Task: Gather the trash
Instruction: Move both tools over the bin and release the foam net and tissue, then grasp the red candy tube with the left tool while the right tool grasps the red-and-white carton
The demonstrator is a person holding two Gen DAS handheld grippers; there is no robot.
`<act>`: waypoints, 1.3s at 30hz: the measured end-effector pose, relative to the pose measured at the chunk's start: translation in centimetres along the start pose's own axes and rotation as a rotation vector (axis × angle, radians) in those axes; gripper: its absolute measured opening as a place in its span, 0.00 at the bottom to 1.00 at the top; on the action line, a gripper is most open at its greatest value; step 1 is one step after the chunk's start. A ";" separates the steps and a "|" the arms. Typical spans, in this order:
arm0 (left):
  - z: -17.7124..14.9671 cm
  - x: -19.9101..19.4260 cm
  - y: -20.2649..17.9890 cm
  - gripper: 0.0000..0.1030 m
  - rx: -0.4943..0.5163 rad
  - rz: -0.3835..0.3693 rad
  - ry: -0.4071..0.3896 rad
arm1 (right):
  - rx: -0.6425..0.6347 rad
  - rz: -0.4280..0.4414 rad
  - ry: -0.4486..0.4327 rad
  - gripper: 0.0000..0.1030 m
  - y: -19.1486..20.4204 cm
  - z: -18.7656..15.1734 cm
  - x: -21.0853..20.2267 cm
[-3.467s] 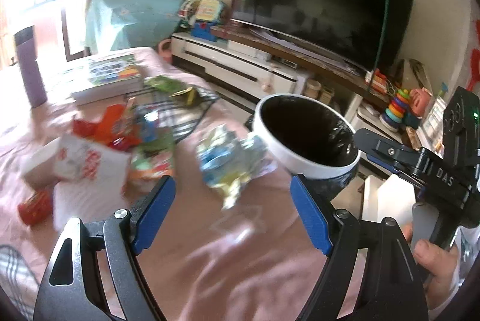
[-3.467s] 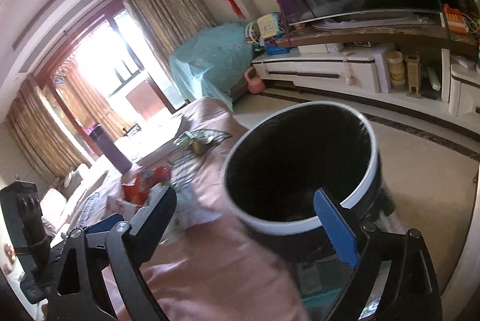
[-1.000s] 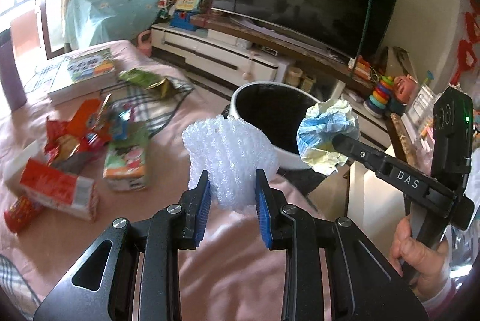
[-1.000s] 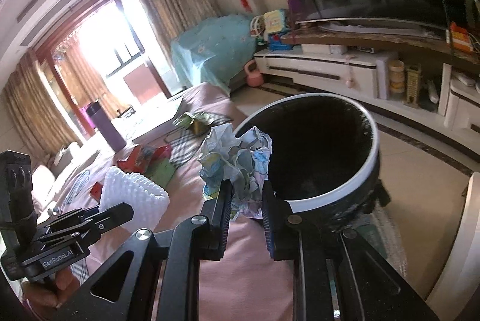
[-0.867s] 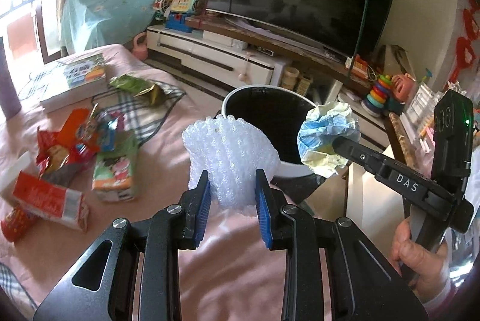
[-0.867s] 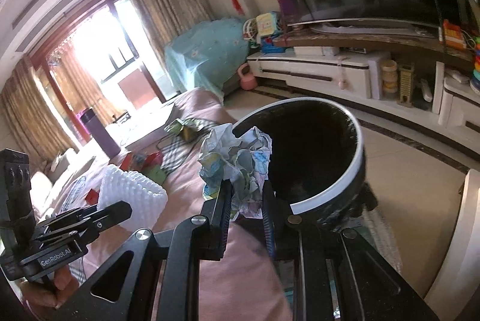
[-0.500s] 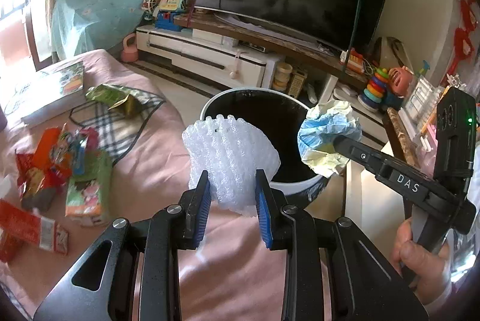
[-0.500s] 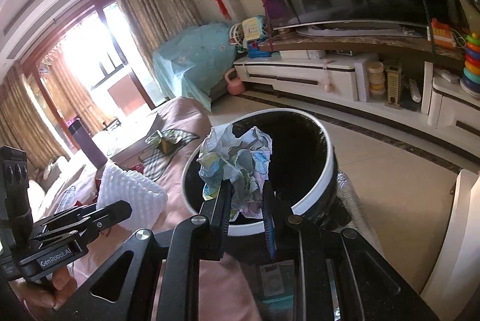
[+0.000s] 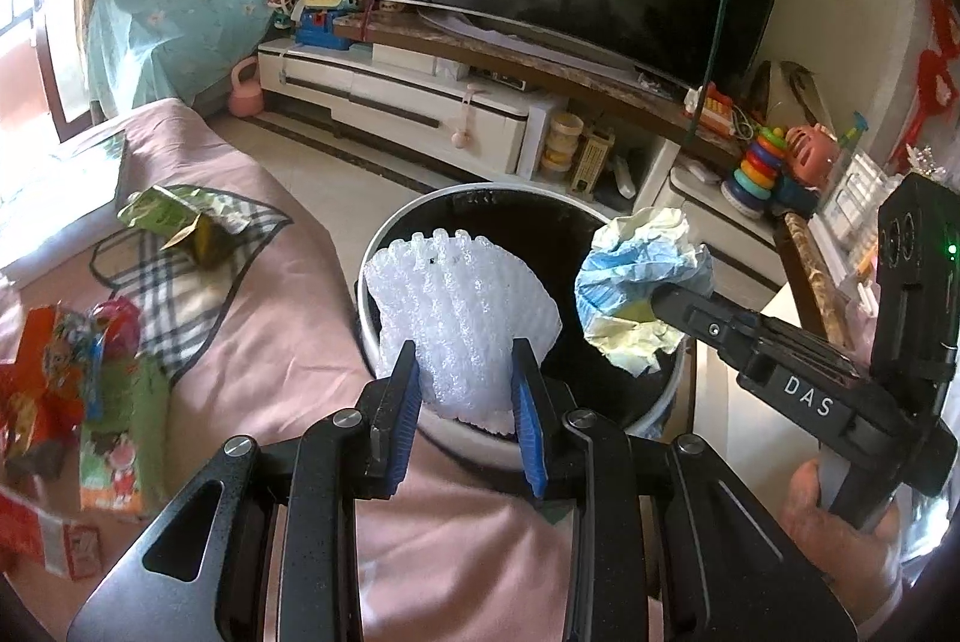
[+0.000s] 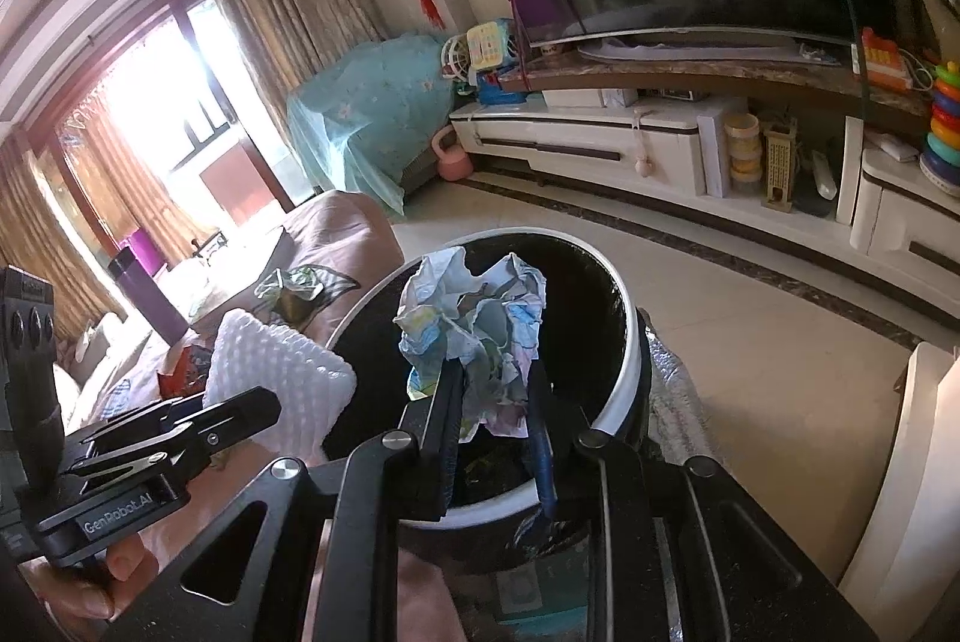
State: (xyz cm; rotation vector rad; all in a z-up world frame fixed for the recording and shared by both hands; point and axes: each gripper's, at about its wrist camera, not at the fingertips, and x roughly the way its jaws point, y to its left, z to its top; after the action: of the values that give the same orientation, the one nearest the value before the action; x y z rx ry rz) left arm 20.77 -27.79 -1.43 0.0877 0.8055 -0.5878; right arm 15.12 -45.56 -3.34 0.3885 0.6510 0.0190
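My left gripper [image 9: 463, 393] is shut on a white foam net sleeve [image 9: 462, 318] and holds it over the near rim of a round bin [image 9: 654, 411] with a white rim and black liner. My right gripper [image 10: 495, 402] is shut on a crumpled paper ball [image 10: 474, 324] printed blue and yellow, held above the bin's mouth [image 10: 624, 390]. The paper ball [image 9: 642, 294] and right gripper [image 9: 666, 297] also show in the left wrist view, the foam sleeve [image 10: 276, 372] and left gripper [image 10: 264, 411] in the right wrist view.
The bin stands on the floor against a pink-covered surface [image 9: 276, 330]. More wrappers [image 9: 78, 366], a green packet [image 9: 180, 216] and a plaid cloth [image 9: 174, 276] lie on it to the left. A TV stand [image 9: 456, 114] with toys is beyond the bin.
Both grippers have closed in on the bin with their loads; it now lies directly under the foam sleeve and paper ball. Earlier both grippers were open and empty.
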 end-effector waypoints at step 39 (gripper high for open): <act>-9.4 -8.3 9.4 0.69 -0.208 0.130 0.004 | 0.004 0.159 0.061 0.88 7.0 -4.4 -0.4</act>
State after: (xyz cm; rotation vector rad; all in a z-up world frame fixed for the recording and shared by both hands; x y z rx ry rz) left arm 15.05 -13.39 -3.56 -0.0486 0.8539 -0.3787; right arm 12.90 -37.60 -3.82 0.4439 0.6787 0.1814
